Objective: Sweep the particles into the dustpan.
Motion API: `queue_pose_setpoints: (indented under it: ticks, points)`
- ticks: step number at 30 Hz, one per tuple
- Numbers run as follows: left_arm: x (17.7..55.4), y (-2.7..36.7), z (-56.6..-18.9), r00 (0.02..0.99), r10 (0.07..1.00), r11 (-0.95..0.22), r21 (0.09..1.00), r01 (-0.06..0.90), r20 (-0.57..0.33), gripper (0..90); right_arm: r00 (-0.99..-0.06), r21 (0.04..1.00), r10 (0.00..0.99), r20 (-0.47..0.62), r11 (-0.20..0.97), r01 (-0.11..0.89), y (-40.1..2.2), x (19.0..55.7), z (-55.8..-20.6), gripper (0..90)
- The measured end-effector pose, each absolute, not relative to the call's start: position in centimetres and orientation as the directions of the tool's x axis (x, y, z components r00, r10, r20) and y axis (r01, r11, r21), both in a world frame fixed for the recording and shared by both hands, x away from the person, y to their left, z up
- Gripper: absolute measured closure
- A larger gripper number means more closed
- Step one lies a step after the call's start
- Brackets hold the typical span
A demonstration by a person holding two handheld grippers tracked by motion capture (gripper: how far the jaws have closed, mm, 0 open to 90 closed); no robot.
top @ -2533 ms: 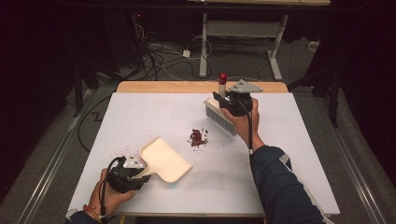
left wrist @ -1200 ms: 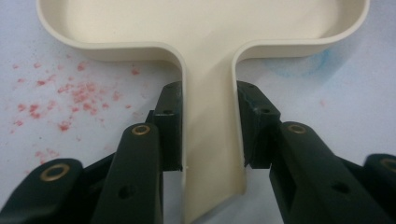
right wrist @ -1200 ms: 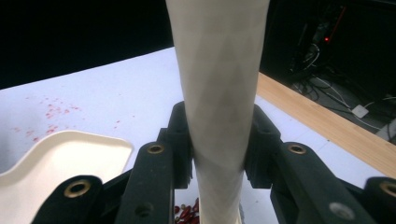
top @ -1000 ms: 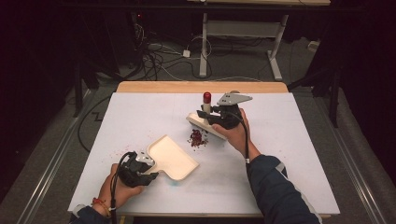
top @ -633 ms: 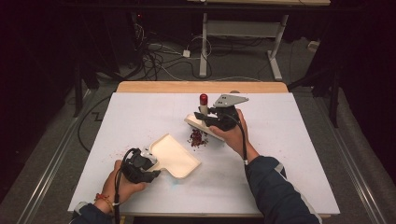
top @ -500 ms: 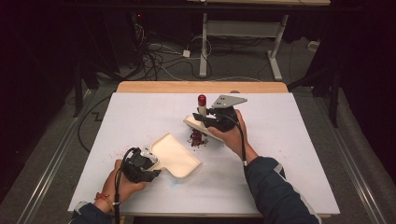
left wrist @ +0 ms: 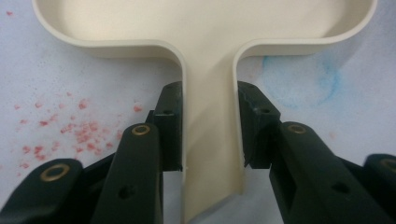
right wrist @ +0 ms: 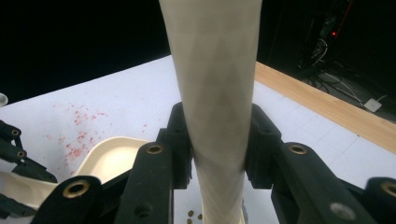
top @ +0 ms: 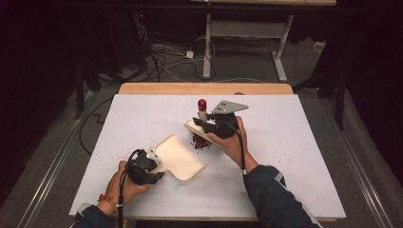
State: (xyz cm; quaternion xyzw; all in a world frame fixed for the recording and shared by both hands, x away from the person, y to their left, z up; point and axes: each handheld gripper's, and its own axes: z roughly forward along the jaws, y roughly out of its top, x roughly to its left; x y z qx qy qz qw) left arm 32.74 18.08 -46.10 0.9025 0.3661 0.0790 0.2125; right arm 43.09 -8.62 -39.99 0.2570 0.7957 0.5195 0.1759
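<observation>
On the white table top [top: 294,156], which is backed by a bare wooden strip [top: 204,88] along its far edge, a small heap of dark red crumbs [top: 200,141] is seen near the centre, and finer red specks [left wrist: 70,130] are scattered toward the near-left corner. A faint blue stain [left wrist: 299,77] is marked on the white surface just beside the dustpan's handle. The room beyond is kept dark; a tangle of cables [top: 164,59] is spread over the grey floor, and the legs of a light metal stand [top: 247,42] are set behind the far edge.

A cream dustpan [top: 178,156] is laid flat between the centre and the near-left corner, its open lip turned toward the crumb heap and lying near it. Its handle is pinched from both sides by the left gripper [left wrist: 210,126], whose jaws are pressed against the handle's walls. The left hand [top: 124,183] is brought in low from the near edge, the gripper kept level with the surface.

A cream hand brush [top: 199,129] with a red-tipped handle end [top: 202,103] is held above the crumb heap, tilted, its head down toward the crumbs and its red end raised toward the far edge. Its handle [right wrist: 217,93] is clamped between the jaws of the right gripper [right wrist: 217,140]. The right hand [top: 233,142] is extended from a dark blue sleeve [top: 273,199] toward the table's centre, the grey plate [top: 229,106] on the gripper facing upward.
</observation>
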Motion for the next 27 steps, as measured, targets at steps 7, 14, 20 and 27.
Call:
queue_pose_setpoints:
  ticks: [7, 14, 20, 27]
  points:
    - [32.9, 18.1, -46.3, 0.718, 0.695, -0.641, 0.432, 0.635, -0.024, 63.8, -0.803, 0.926, 0.596, 0.004, 0.300, 0.227, -7.6, 41.8, -40.1, 68.4]
    - [33.1, 18.1, -46.4, 0.717, 0.696, -0.640, 0.430, 0.637, -0.026, 63.8, -0.796, 0.930, 0.605, -0.002, 0.293, 0.220, -6.7, 40.7, -40.1, 68.5]
    - [33.4, 17.7, -46.4, 0.720, 0.694, -0.649, 0.414, 0.638, -0.021, 63.8, -0.798, 0.938, 0.602, 0.003, 0.274, 0.211, -5.9, 39.4, -40.1, 69.4]
    - [33.4, 17.6, -46.4, 0.716, 0.698, -0.645, 0.416, 0.641, -0.022, 63.8, -0.785, 0.943, 0.619, -0.042, 0.284, 0.173, -4.9, 38.0, -40.3, 69.3]
